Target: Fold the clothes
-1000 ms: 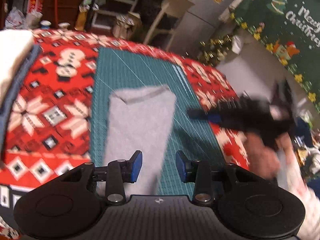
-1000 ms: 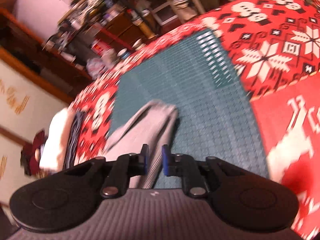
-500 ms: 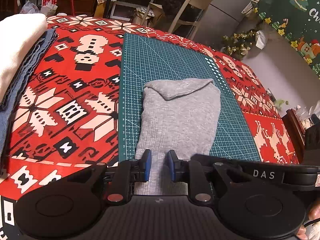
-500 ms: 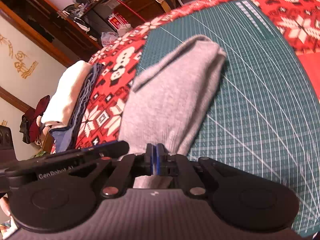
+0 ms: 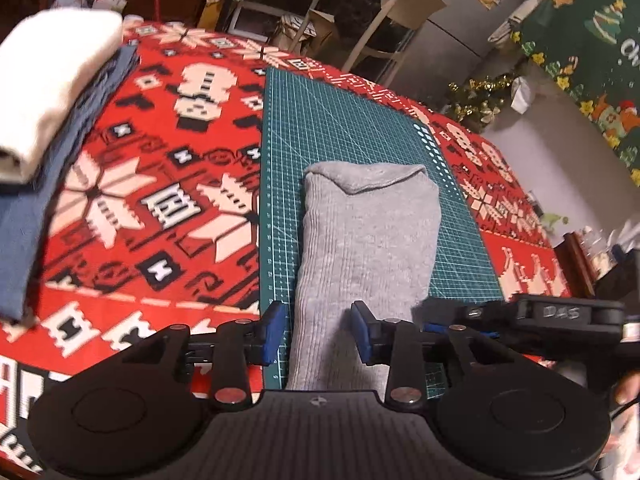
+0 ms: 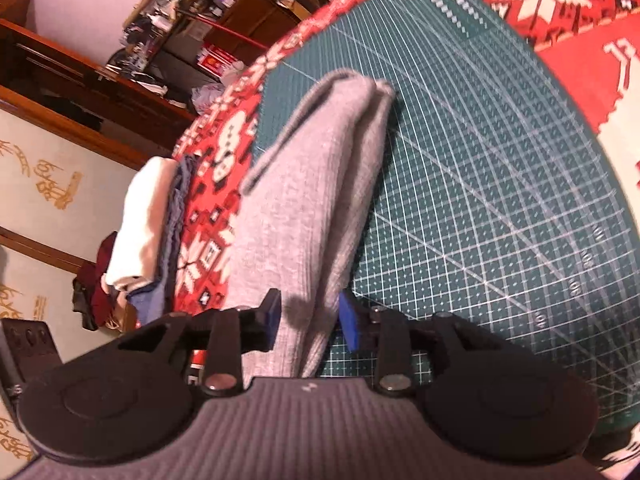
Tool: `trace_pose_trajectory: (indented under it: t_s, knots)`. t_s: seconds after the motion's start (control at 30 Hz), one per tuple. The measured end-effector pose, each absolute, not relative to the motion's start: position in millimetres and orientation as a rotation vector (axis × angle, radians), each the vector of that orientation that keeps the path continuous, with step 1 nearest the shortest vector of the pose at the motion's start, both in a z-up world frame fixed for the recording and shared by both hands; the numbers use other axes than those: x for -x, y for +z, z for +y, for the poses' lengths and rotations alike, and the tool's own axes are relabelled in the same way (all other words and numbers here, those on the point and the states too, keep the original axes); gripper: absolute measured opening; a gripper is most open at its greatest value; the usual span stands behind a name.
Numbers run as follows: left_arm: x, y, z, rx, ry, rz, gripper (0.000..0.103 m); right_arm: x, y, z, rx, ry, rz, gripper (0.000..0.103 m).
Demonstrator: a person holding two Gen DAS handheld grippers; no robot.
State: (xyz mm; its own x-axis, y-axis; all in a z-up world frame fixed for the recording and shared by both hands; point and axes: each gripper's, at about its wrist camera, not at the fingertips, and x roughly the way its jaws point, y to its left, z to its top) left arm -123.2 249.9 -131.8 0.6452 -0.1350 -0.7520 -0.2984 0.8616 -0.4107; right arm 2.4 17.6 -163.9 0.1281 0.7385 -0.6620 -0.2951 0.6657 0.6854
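Straddling the near end of the grey garment (image 5: 368,240), the left gripper (image 5: 318,334) has its jaws opening, cloth between the blue pads but not pinched. The right gripper (image 6: 310,320) does likewise at the same end, jaws opening over the garment's near right edge. Both sit about equally close, side by side. The garment lies on the green mat (image 5: 344,120), its long axis running straight away from both grippers, the far end rounded into a fold. Any next fold likely carries the near end forward along that axis. Beyond, left, a stack (image 5: 48,92) of folded clothes sits on the red cloth (image 5: 160,208).
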Motion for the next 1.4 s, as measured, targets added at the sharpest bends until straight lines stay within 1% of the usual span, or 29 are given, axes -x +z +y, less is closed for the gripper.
trace_pose_trajectory:
  t_s: [0.1, 0.13, 0.17, 0.23, 0.33, 0.5, 0.7, 0.77, 0.87, 0.9, 0.93, 0.97, 1.0, 1.03, 1.07, 1.13, 1.2, 1.23, 1.3, 1.33, 1.37, 1.4]
  knots:
    - [122.4, -137.5, 251.6, 0.567, 0.089, 0.889, 0.036, -1.1, -170.4, 23.8, -0.442, 0.784, 1.227, 0.031]
    - [121.7, -139.1, 251.5, 0.572, 0.087, 0.896, 0.036, -0.7, -172.6, 25.8, -0.442, 0.783, 1.226, 0.021]
    - [121.0, -140.1, 251.1, 0.579, 0.083, 0.903, 0.036, -0.2, -172.4, 27.2, -0.422, 0.772, 1.228, 0.015]
    - [119.9, -141.3, 249.4, 0.590, 0.075, 0.915, 0.036, 0.1, -168.5, 26.1, -0.410, 0.766, 1.223, 0.010]
    - [120.5, -138.1, 237.0, 0.583, 0.029, 0.927, 0.035, 2.2, -153.6, 15.5, -0.370, 0.759, 1.174, 0.009]
    - [120.3, -140.5, 208.0, 0.570, -0.054, 0.966, 0.035, -0.9, -139.1, -9.1, -0.306, 0.751, 1.166, 0.009]
    - [122.7, -138.7, 183.1, 0.526, -0.111, 0.990, 0.035, 6.3, -136.9, -41.4, -0.248, 0.723, 1.164, 0.010]
    - [123.5, -134.2, 180.0, 0.498, -0.093, 0.984, 0.036, 11.7, -132.9, -46.3, -0.221, 0.722, 1.145, 0.017]
    - [125.1, -123.8, 176.8, 0.419, -0.022, 0.954, 0.038, 21.1, -124.2, -50.5, -0.151, 0.718, 1.098, 0.020]
    - [125.5, -120.9, 176.6, 0.391, 0.005, 0.940, 0.041, 25.1, -119.2, -49.7, -0.105, 0.714, 1.070, 0.023]
    - [125.0, -119.1, 177.6, 0.378, 0.023, 0.929, 0.043, 29.2, -114.3, -48.8, -0.060, 0.710, 1.041, 0.029]
    - [123.9, -118.8, 179.3, 0.376, 0.034, 0.923, 0.043, 31.7, -110.3, -47.0, -0.018, 0.707, 1.017, 0.034]
    - [122.6, -119.5, 180.9, 0.375, 0.048, 0.921, 0.043, 34.2, -106.4, -45.1, 0.023, 0.704, 0.993, 0.036]
    - [120.5, -122.5, 182.0, 0.377, 0.071, 0.930, 0.044, 36.1, -103.7, -44.1, 0.059, 0.695, 0.977, 0.040]
    - [118.4, -125.5, 183.1, 0.378, 0.094, 0.939, 0.044, 37.1, -102.4, -42.8, 0.091, 0.682, 0.964, 0.049]
    - [115.1, -132.5, 185.1, 0.374, 0.137, 0.961, 0.049, 37.7, -105.6, -41.2, 0.139, 0.654, 0.950, 0.058]
    - [115.2, -138.9, 186.2, 0.369, 0.143, 0.975, 0.052, 37.3, -110.9, -39.7, 0.180, 0.630, 0.948, 0.058]
    - [116.8, -140.0, 185.7, 0.359, 0.141, 0.967, 0.055, 36.6, -114.6, -38.9, 0.197, 0.621, 0.955, 0.059]
    - [118.4, -141.6, 182.7, 0.320, 0.154, 0.960, 0.066, 32.8, -124.4, -38.8, 0.208, 0.599, 0.986, 0.062]
    - [118.7, -142.2, 180.7, 0.299, 0.159, 0.954, 0.068, 30.8, -129.4, -38.8, 0.214, 0.588, 1.003, 0.066]
    - [119.0, -142.5, 178.7, 0.282, 0.158, 0.952, 0.068, 31.7, -131.9, -38.4, 0.216, 0.589, 0.995, 0.074]
    - [119.1, -142.9, 176.6, 0.264, 0.157, 0.952, 0.071, 32.8, -134.1, -38.0, 0.218, 0.590, 0.984, 0.078]
